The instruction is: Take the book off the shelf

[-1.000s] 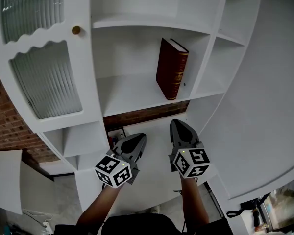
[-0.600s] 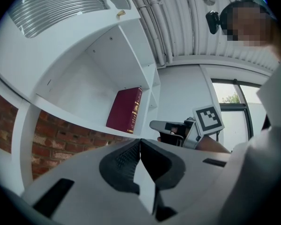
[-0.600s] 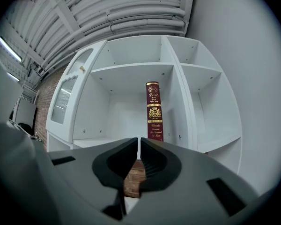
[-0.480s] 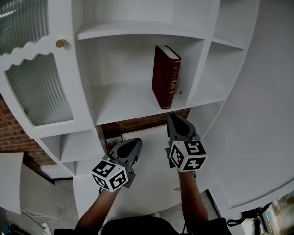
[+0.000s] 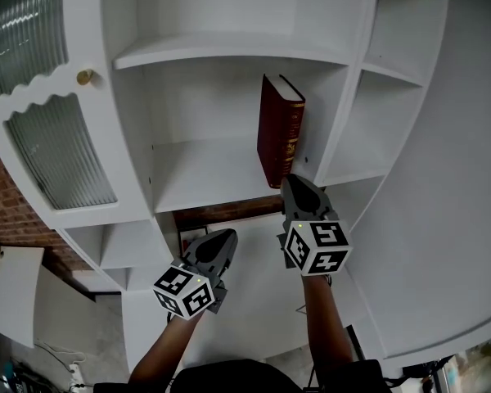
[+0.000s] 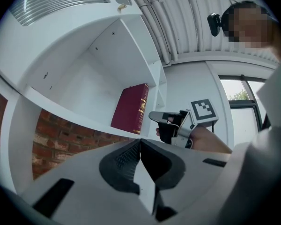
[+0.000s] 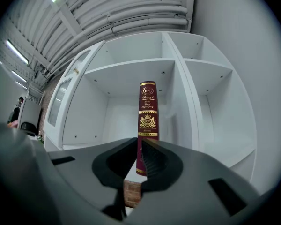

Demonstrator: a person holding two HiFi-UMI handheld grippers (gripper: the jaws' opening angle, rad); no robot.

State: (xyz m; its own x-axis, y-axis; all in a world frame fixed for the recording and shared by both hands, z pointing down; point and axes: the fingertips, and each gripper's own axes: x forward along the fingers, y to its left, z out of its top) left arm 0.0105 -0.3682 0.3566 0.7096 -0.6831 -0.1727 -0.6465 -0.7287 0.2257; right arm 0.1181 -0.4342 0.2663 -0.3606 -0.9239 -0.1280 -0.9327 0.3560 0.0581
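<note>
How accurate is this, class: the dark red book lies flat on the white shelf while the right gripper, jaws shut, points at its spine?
One error: the book stands upright on the shelf, not flat, as the right gripper view shows. The right gripper, jaws shut, does point at its spine.

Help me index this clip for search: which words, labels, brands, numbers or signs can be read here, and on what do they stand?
No text here can be read well enough to quote.
Spine of the book: gold lettering above and below a gold crest, too small and blurred to read.
Marker cubes: black-and-white square patterns only, no letters or numbers.
Shelf: no print to be seen.
</note>
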